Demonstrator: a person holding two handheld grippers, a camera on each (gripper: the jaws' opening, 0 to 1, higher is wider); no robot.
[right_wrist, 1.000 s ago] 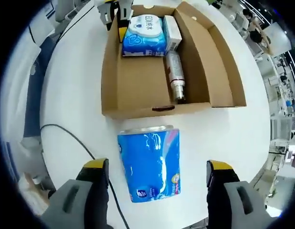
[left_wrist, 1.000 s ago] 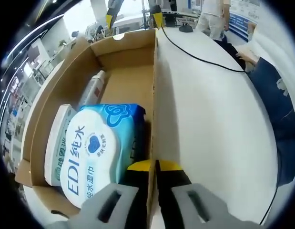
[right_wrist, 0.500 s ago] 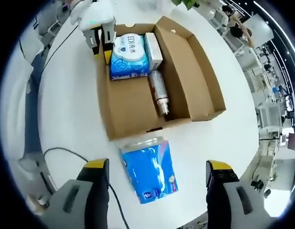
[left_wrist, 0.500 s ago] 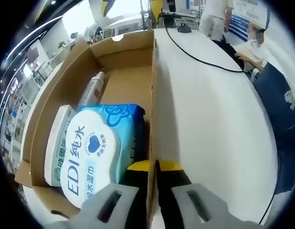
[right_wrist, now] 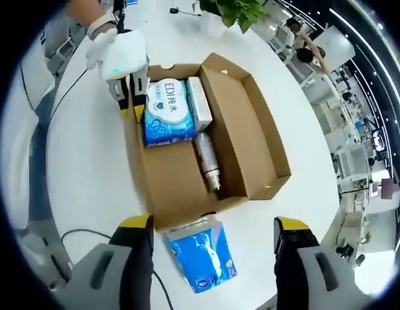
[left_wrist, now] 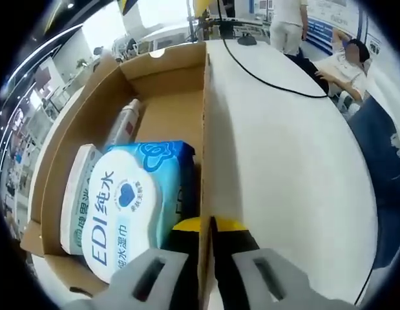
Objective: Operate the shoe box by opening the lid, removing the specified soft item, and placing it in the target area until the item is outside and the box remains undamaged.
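Lid open, soft pack out: the task looks all but done.
On the table [right_wrist: 83,174], the box [right_wrist: 180,187] lies open; the blue pack [right_wrist: 201,257] rests just outside its near wall. Left gripper [left_wrist: 207,227] pinches the box wall; right gripper [right_wrist: 212,227] hangs spread, empty.

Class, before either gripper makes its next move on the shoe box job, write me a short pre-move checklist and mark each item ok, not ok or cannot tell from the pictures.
1. Lid open: ok, the box stands open.
2. Soft pack out: ok, the blue tissue pack lies on the table beside the box.
3. Right gripper free: ok, jaws wide apart, nothing between them.
4. Left gripper steadying the box: ok, shut on the box wall.
5. Box undamaged: cannot tell in full; no tear visible.
6. Wet wipes, small carton and bottle inside: ok.
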